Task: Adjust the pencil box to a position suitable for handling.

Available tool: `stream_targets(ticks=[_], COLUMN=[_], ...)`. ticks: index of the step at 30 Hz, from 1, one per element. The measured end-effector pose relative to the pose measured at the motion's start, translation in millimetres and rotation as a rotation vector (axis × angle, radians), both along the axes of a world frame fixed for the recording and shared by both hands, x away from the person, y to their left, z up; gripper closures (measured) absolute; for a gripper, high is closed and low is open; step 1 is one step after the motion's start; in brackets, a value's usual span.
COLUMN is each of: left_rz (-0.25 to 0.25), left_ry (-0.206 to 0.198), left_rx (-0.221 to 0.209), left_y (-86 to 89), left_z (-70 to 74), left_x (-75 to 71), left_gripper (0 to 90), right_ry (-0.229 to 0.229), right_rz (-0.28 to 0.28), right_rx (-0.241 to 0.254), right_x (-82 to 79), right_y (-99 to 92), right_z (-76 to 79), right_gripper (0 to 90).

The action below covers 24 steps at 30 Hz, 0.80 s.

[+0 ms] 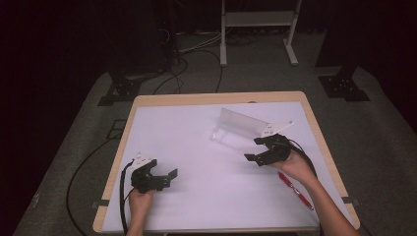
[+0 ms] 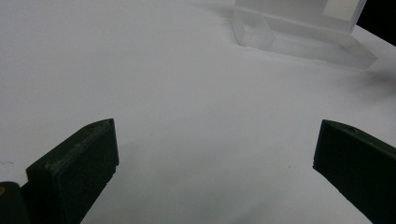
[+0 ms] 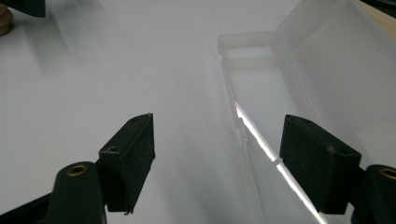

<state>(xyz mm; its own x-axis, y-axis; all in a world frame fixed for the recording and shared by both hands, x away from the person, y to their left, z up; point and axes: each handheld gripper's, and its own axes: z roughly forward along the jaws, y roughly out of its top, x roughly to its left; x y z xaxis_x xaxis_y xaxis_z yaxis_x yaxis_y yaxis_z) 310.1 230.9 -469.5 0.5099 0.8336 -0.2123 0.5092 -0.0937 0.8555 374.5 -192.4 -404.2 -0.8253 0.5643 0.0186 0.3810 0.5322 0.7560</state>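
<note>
Where the white table [image 1: 196, 147] stands on grey carpet in a dark room, a clear box [image 1: 236, 129] lies far right, lid raised, showing nothing inside. Right gripper [image 1: 260, 147], jaws wide, hovers beside it; left gripper [image 1: 164, 178], also wide, sits near left. A red pen [image 1: 295, 189] lies near right.

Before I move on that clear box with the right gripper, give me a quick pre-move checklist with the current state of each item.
1. Right gripper open: ok, jaws wide apart, nothing held.
2. Left gripper open and away from the box: ok.
3. Clear plastic box lid up: ok, lid stands open.
4. Box tray free of contents: ok, as far as the right gripper view shows.
5. Red pen reachable: cannot tell, it lies partly under the right forearm.
6. Right gripper lined up on the box: ok, its wall sits between the jaws.
</note>
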Motion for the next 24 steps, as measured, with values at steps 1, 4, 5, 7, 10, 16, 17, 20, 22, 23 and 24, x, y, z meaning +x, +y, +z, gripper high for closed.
stream_targets(ticks=[1, 4, 5, 7, 10, 16, 17, 20, 22, 23, 24], left_rz=[0.0, 0.0, -0.001, -0.001, -0.001, 0.001, 0.001, 0.001, 0.0, 0.0, 0.0], left_ry=[0.0, 0.0, -0.001, -0.001, -0.002, 0.0, 0.0, 0.0, 0.0, 0.0, 0.0], left_rx=[0.0, -0.001, 0.0, 0.0, 0.001, -0.002, -0.002, -0.001, -0.001, -0.001, -0.001], left_y=[0.2, 0.1, 0.2, 0.1, 0.3, 0.4, 0.5, 0.5, 0.5, 0.5, 0.5], left_z=[0.0, 0.0, 0.1, 0.0, 0.1, 0.1, 0.2, 0.2, 0.2, 0.1, 0.2], left_x=[0.0, 0.0, -0.1, 0.0, 0.1, 0.1, 0.1, 0.2, 0.1, 0.1, 0.1], left_gripper=[0.0, 0.0, 0.0, 0.0, 0.0, 0.0, 0.0, 0.0, 0.0, 0.0, 0.0], right_ry=[0.001, 0.003, 0.003, 0.008, 0.009, 0.026, 0.028, 0.035, 0.038, 0.049, 0.049], right_rz=[0.003, 0.003, 0.003, 0.004, 0.007, 0.01, 0.011, 0.007, 0.007, 0.003, -0.002], right_rx=[-0.003, -0.007, -0.007, -0.013, -0.024, -0.032, -0.033, -0.036, -0.041, -0.042, -0.049], right_x=[2.1, 5.3, 5.3, 8.7, 12.7, 19.9, 21.4, 25.3, 26.7, 29.1, 30.4], right_y=[2.3, 5.2, 5.2, 7.4, 9.7, 16.1, 16.8, 18.6, 18.8, 19.6, 19.9], right_z=[-0.7, -2.1, -2.1, -4.0, -6.4, -12.0, -13.3, -17.9, -19.7, -23.2, -24.7], right_gripper=[25.8, 25.8, 25.8, 25.9, 26.4, 29.5, 30.7, 34.9, 38.2, 42.2, 43.3])
